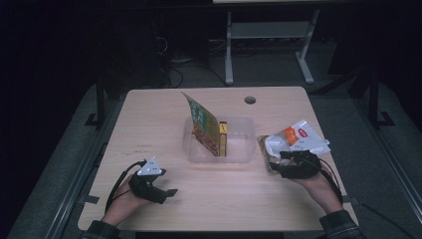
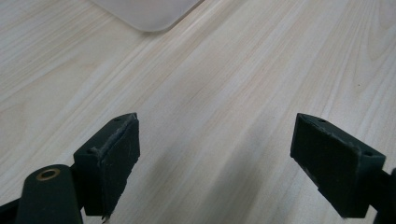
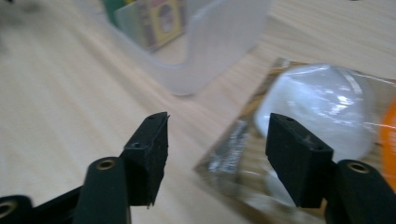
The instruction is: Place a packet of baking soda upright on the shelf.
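Dark floor and a metal desk frame fill the top of the high view; below them a pale wooden table (image 1: 149, 124) takes up the middle of the frame, with a small round hole near its far edge; at its centre sits a clear plastic tub (image 1: 239, 149), and inside it a green flat packet (image 1: 201, 124) leans upright beside a narrow yellow box (image 1: 223, 139); just right of the tub, on the table, lies a crinkled clear snack bag (image 1: 293, 142) with white contents and an orange patch, apart from the tub's wall; the right gripper (image 1: 286, 160), at lower right of the high view, sits at the near edge of that bag; in the right gripper view its jaws stand apart over the bag's corner, one over bare wood and one over the bag, and blur makes it hard to tell whether a pad touches the film; the left gripper (image 2: 215, 154), at lower left of the high view, has its jaws spread wide over bare wood, holding nothing, with a corner of the tub at the upper left of its own view.
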The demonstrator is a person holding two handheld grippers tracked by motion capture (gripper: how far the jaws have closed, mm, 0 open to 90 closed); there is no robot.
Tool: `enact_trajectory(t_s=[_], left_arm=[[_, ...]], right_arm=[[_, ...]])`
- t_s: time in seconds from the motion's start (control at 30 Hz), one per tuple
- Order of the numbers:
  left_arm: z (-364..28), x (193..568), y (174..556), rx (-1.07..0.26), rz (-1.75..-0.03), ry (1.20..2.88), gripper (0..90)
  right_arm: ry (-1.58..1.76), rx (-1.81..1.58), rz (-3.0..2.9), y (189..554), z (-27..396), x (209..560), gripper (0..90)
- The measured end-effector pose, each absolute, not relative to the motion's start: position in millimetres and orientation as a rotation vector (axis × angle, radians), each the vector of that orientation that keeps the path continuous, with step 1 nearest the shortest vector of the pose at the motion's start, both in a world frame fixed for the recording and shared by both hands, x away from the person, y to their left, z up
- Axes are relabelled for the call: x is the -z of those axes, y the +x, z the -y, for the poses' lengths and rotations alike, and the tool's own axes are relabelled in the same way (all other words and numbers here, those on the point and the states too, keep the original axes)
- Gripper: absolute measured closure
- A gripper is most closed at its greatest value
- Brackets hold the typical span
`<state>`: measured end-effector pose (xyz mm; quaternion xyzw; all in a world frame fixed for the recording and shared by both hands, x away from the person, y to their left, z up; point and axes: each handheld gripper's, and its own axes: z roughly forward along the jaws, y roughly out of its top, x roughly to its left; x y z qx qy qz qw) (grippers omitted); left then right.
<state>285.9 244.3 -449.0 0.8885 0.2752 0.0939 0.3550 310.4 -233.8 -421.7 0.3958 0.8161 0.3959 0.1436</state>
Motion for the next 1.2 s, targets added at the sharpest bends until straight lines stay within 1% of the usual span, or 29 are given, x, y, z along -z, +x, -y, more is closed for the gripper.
enact_trajectory(t_s=[0.03,0.07,0.1,0.13,0.17,0.2,0.27,0.3,0.33,0.37,0.4,0.43,0.47,0.5,0.6,0.63,0.83,0.93,1.03,1.2], left_arm=[[-244,449,286,-0.243,-0.711,2.296,15.4],[-244,449,286,-0.244,-0.71,2.296,15.4],[-244,449,286,-0.24,-0.71,2.297,15.5],[-244,449,286,-0.24,-0.71,2.297,15.4],[-244,450,286,-0.239,-0.708,2.3,15.5],[-244,450,286,-0.239,-0.708,2.3,15.5],[-243,450,286,-0.237,-0.707,2.3,15.5],[-243,450,286,-0.238,-0.707,2.305,15.5],[-242,450,286,-0.238,-0.709,2.306,15.5],[-242,450,286,-0.238,-0.709,2.306,15.5],[-242,450,286,-0.236,-0.707,2.308,15.5],[-242,451,286,-0.238,-0.706,2.308,15.6],[-242,451,286,-0.238,-0.706,2.308,15.6],[-242,451,287,-0.233,-0.708,2.307,15.6],[-242,452,287,-0.233,-0.706,2.307,15.6],[-242,452,287,-0.233,-0.704,2.311,15.7],[-241,452,287,-0.225,-0.702,2.32,15.7],[-242,453,287,-0.23,-0.701,2.318,15.7],[-242,452,287,-0.23,-0.701,2.322,15.7],[-241,453,286,-0.223,-0.703,2.321,15.8]], right_arm=[[1.141,-1.141,-2.353,310,234,422,43.1],[1.159,-1.131,-2.346,314,237,421,47.3],[1.182,-1.145,-2.314,320,243,420,54.4],[1.182,-1.145,-2.314,320,243,420,54.4],[1.201,-1.124,-2.281,328,247,419,61.2],[1.201,-1.124,-2.281,328,247,419,61.2],[1.231,-1.109,-2.245,337,251,418,68.1],[1.249,-1.109,-2.225,347,255,419,78.7],[1.253,-1.095,-2.214,351,256,419,83.0],[1.253,-1.095,-2.214,351,256,419,83.0],[1.254,-1.097,-2.197,360,259,417,87.6],[1.253,-1.111,-2.176,364,260,415,89.4],[1.253,-1.111,-2.176,364,260,415,89.4],[1.264,-1.112,-2.165,374,261,413,89.7],[1.262,-1.125,-2.145,384,260,412,89.9],[1.262,-1.1,-2.145,395,257,412,90.0],[1.286,-1.07,-2.164,422,244,424,90.0],[1.293,-1.051,-2.174,428,240,429,90.0],[1.322,-0.977,-2.218,433,237,443,90.0],[1.329,-0.967,-2.228,432,237,445,90.0]])
